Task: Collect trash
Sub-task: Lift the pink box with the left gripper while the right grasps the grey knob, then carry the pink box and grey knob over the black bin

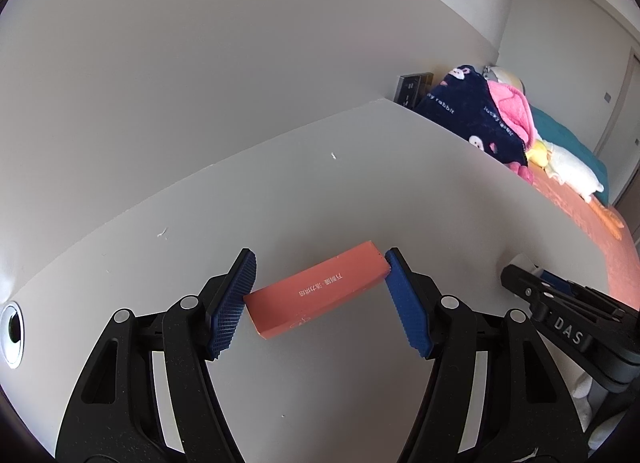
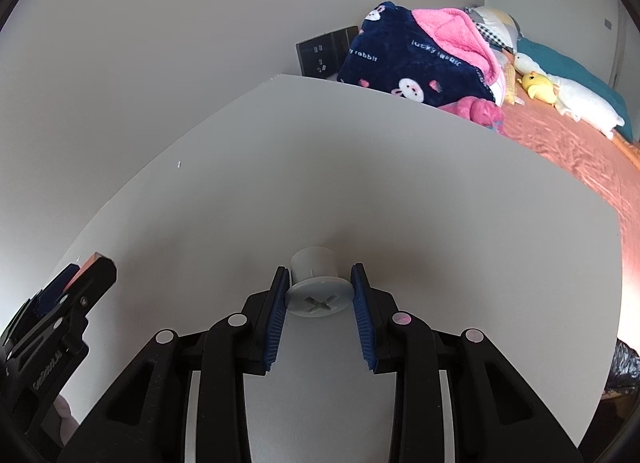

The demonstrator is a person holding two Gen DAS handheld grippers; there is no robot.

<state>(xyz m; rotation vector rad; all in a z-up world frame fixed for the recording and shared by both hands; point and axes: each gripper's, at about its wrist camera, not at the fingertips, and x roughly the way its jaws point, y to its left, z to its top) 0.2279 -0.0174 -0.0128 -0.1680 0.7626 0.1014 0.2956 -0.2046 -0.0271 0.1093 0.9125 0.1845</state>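
Much of your view is taken up by the grippers themselves: the lower part of each wrist picture is black linkage, and the fisheye bends the white table [image 2: 440,191] so its edges curve away. Your other gripper shows only in part in each view, cut off at the frame edge. At the bottom right of the right wrist view something dark and crinkled peeks past the table edge; you cannot tell what it is. Two tiny white specks on the table are too small to identify. The print on the orange box [image 1: 320,289] is upside down and too fine to read.

Your left gripper [image 1: 320,303] has the orange box lying flat between its blue pads [image 1: 230,303]. The box sits crosswise, one end against the left pad and the far end touching the tip of the right pad, so the jaws are clamped on it end to end. It rests on the table.

Your right gripper [image 2: 320,303] has the grey plastic cap [image 2: 318,287] between its fingertips. Both pads press on the cap's round flange, right at the tips, with the cross-marked face turned toward the camera and its stubby cylinder pointing away. No earlier view is given.

Beyond the table, the bed [image 2: 560,143] carries a navy rabbit blanket [image 2: 404,59].
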